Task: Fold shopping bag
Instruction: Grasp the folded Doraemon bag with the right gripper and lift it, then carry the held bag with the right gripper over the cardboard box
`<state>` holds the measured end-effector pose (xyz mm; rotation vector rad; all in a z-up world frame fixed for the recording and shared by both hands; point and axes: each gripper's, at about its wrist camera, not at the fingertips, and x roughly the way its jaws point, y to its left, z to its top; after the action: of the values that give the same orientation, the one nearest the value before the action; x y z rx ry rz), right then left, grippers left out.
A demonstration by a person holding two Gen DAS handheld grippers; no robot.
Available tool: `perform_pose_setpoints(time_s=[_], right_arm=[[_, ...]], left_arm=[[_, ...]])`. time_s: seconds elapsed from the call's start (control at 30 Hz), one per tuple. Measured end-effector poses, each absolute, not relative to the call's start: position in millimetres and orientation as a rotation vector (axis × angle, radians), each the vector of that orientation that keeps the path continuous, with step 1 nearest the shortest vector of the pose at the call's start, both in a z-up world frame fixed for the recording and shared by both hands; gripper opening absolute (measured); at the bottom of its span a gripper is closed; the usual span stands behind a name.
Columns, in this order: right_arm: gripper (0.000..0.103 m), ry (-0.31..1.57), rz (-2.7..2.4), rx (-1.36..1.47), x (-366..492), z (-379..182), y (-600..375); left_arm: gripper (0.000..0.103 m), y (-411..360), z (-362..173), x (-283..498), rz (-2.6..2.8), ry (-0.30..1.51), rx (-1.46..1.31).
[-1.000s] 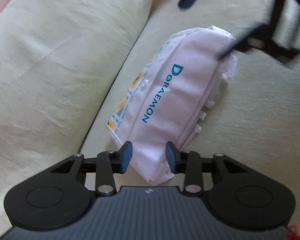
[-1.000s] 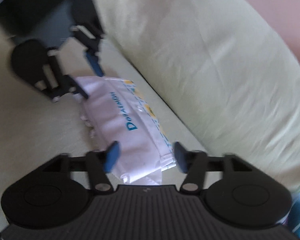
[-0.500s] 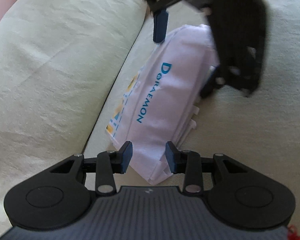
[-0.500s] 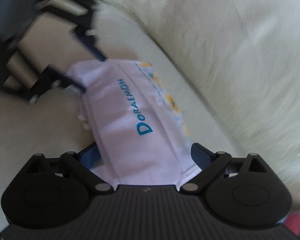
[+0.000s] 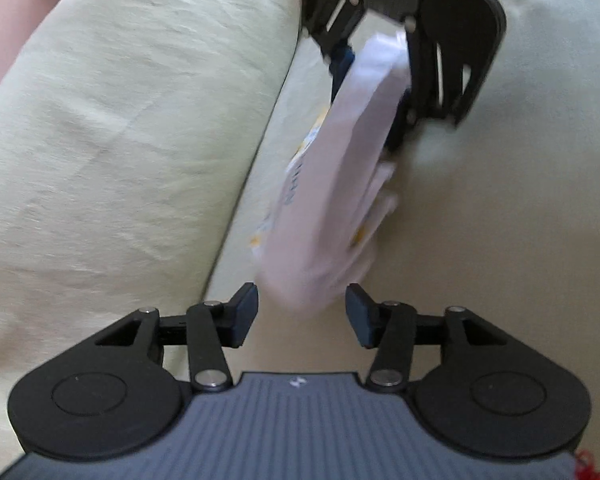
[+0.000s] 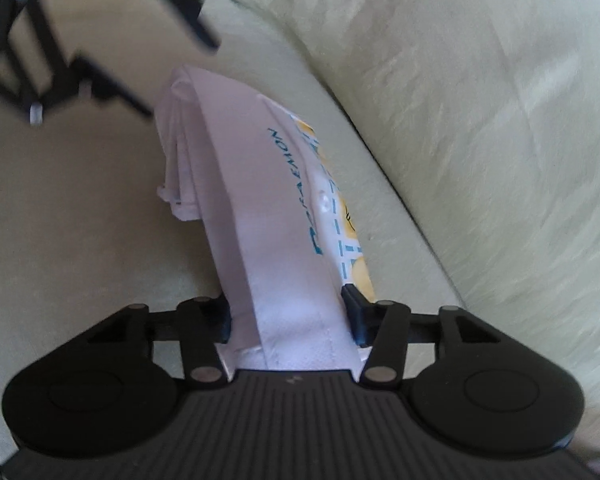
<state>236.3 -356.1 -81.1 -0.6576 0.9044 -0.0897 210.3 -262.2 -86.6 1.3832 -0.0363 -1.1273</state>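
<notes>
The folded white shopping bag point(image 6: 256, 200) with blue DORAEMON lettering and yellow print stands tilted on edge above the sofa seat. My right gripper point(image 6: 288, 314) is shut on its near end, one finger on each face. In the left wrist view the bag point(image 5: 340, 168) is blurred and my right gripper point(image 5: 380, 64) grips its far end. My left gripper point(image 5: 302, 312) is open, its fingers apart on both sides of the bag's lower end without clamping it.
A pale green sofa seat point(image 5: 500, 240) lies under the bag. The sofa's back cushion point(image 5: 120, 120) rises beside it, also seen in the right wrist view point(image 6: 480, 100). The crease between seat and cushion runs right beside the bag.
My right gripper slid onto the bag's end and closed on it, tipping the bag up on edge. My left gripper opened wider and let go of the other end.
</notes>
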Motion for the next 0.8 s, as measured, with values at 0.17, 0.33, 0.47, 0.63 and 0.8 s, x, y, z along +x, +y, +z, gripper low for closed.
perform_pose_setpoints(time_s=[0.17,0.33,0.47,0.63,0.8], right_arm=[[0.046,0.875,-0.073,-0.721,233,-84,-348],[0.046,0.846,-0.030,-0.762,226,-86,-352],[0.046,0.840,0.017,-0.763,221,-82,-355],[0.049,0.825,0.054,-0.762,219,-79,-364],[0.059,0.785,0.011,-0.818,215,-80,-360]], left_arm=[[0.061,-252,-113,214,-1.135,-0.191,1.551],[0.062,-265,-131,226,-1.144,-0.299,1.543],[0.058,-278,-133,232,-1.203,-0.380,1.516],[0.033,-293,-134,234,-1.310,-0.342,1.497],[0.031,-299,-123,235,-1.340,-0.259,1.447]])
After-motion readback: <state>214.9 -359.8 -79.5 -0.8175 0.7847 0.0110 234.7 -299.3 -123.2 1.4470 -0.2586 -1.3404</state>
